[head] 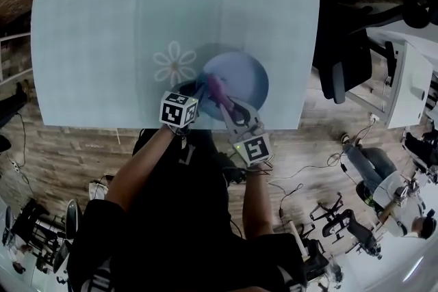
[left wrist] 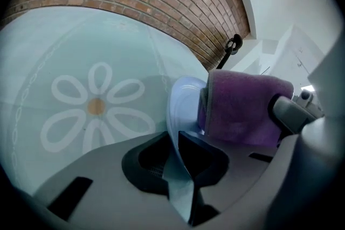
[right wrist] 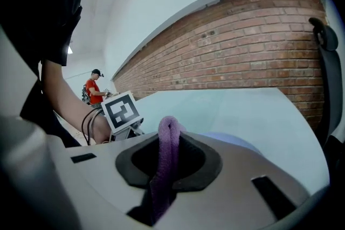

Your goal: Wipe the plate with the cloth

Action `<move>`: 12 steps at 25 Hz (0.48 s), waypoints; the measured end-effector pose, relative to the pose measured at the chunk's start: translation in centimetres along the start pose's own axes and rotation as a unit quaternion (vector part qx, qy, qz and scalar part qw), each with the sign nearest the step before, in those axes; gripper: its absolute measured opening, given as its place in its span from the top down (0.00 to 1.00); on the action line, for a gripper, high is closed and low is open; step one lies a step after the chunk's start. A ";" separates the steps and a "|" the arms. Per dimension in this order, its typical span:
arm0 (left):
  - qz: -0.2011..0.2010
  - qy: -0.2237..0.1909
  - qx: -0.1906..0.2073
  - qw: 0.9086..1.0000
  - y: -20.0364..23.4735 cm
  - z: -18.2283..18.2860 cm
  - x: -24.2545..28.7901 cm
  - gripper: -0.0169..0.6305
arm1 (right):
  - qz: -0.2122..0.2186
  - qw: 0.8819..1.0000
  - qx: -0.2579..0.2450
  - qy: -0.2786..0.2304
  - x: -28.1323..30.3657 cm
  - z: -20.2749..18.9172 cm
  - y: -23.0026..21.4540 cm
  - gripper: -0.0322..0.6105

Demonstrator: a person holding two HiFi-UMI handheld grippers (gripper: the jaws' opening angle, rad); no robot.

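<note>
On table nr front edge, L tongs pinching blue plate rim, R tongs clamped on purple cloth

Table under pale blue daisy-print tablecloth, blue plate at its near edge

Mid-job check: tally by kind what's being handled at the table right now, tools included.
Pale blue round plate: 1
Purple terry cloth: 1
Two-jaw tools: 2 (left tool shut on the plate's rim, right tool shut on the cloth)
Total: 4
</note>
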State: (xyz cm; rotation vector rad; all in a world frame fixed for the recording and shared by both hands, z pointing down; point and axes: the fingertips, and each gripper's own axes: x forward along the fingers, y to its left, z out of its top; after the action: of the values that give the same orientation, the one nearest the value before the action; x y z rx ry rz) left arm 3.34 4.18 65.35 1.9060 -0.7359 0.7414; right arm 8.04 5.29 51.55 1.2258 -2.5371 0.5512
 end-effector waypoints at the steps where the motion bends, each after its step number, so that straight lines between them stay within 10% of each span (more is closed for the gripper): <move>1: 0.001 0.001 0.002 1.000 0.0 0.0 0.0 0.86 | 0.012 1.000 -0.004 0.011 0.3 -0.5 0.0 0.85; 12: -0.006 0.000 0.012 1.000 0.0 0.3 0.1 0.86 | 0.016 0.990 -0.055 0.133 4.8 -6.0 -0.9 0.85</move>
State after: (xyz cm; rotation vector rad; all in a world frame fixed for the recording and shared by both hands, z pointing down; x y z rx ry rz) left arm 3.45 3.86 65.36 1.9299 -0.7187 0.7466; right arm 6.31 4.18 59.00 1.0032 -2.3333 0.5346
